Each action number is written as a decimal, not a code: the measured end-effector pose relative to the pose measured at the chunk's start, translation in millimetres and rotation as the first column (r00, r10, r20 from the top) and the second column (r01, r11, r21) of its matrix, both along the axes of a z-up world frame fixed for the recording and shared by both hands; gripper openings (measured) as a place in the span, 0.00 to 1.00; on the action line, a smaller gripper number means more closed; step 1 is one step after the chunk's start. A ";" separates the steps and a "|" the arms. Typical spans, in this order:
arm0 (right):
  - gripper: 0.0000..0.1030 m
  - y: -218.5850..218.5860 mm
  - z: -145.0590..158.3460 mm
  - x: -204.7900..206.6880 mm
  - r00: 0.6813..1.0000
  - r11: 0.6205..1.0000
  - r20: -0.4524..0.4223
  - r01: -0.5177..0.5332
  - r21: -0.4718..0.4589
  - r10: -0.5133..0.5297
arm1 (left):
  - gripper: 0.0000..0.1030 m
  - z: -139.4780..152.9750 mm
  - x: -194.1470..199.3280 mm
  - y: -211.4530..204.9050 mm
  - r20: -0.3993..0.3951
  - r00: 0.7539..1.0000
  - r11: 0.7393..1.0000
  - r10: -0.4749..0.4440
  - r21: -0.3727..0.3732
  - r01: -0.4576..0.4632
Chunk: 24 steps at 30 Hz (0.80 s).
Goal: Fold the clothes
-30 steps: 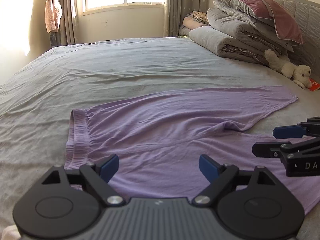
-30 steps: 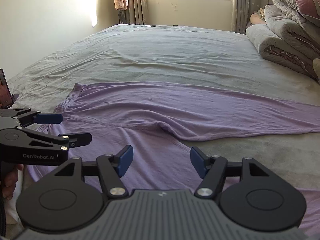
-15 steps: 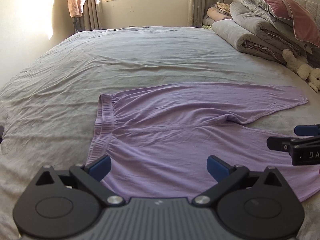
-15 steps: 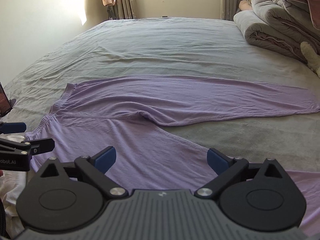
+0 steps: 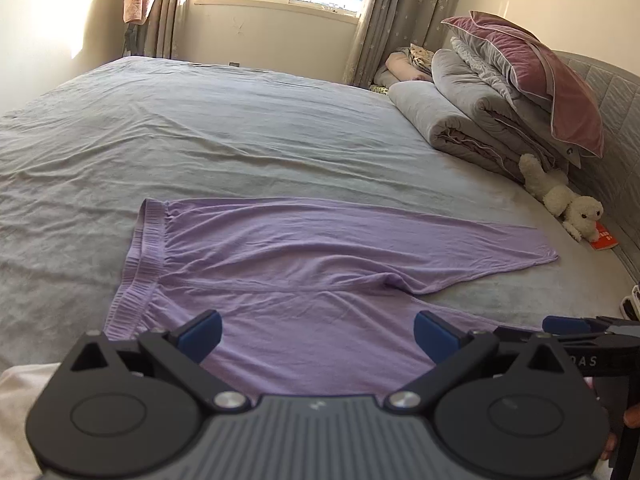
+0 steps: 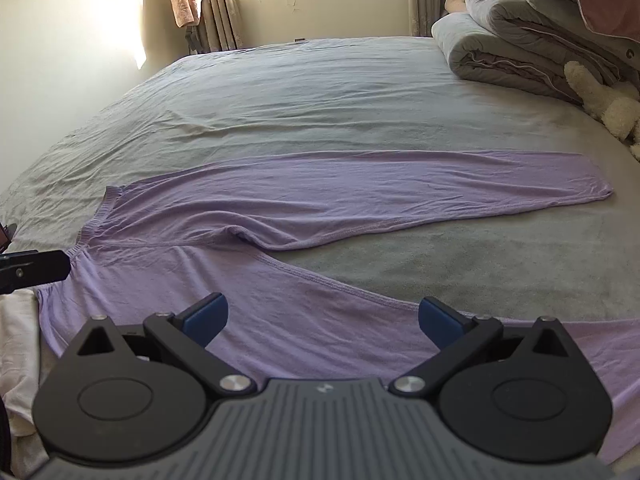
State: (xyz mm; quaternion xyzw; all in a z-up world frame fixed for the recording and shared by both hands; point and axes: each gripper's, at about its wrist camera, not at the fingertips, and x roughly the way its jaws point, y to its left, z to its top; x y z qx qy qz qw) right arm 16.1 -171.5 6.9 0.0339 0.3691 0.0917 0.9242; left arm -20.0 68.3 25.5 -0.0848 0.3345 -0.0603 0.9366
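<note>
Trousers [image 5: 320, 264] of thin lilac knit lay spread flat on the grey bedsheet [image 5: 200, 140], the ribbed waistband [image 5: 140, 264] at the left end and the two legs fanned apart toward the stacked duvets [image 5: 480, 128] at the headboard side. The farther leg stretched out straight; the nearer one ran off under the tools, leaving a wedge of bare sheet between them from the crotch outward. That layout looked like preparation for a first fold, one leg to be laid over the other.

The left gripper [image 5: 316, 334] hovered over the seat of the trousers just beside the waistband, its blue pads spread wide and nothing between them. The right gripper [image 6: 322, 320] hung over the nearer leg, farther from the waistband, likewise released and empty. Both pointed down at the cloth without touching it.

A cream plush toy [image 5: 560, 196] lay against the duvets, well apart from the trousers, and a pale cloth [image 6: 20, 340] sat at the bed edge near the waistband.
</note>
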 end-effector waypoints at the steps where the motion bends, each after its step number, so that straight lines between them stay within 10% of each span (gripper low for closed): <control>1: 1.00 -0.9 -1.3 0.3 1.000 1.000 -0.004 0.005 -0.004 -0.005 | 0.99 -5.3 3.5 -0.2 -0.002 1.000 1.000 0.008 -0.001 -0.008; 24: 1.00 34.7 -8.0 44.2 0.995 0.993 0.027 -0.101 0.068 0.099 | 0.99 -30.2 78.1 52.8 -0.055 0.979 0.980 0.197 0.040 -0.194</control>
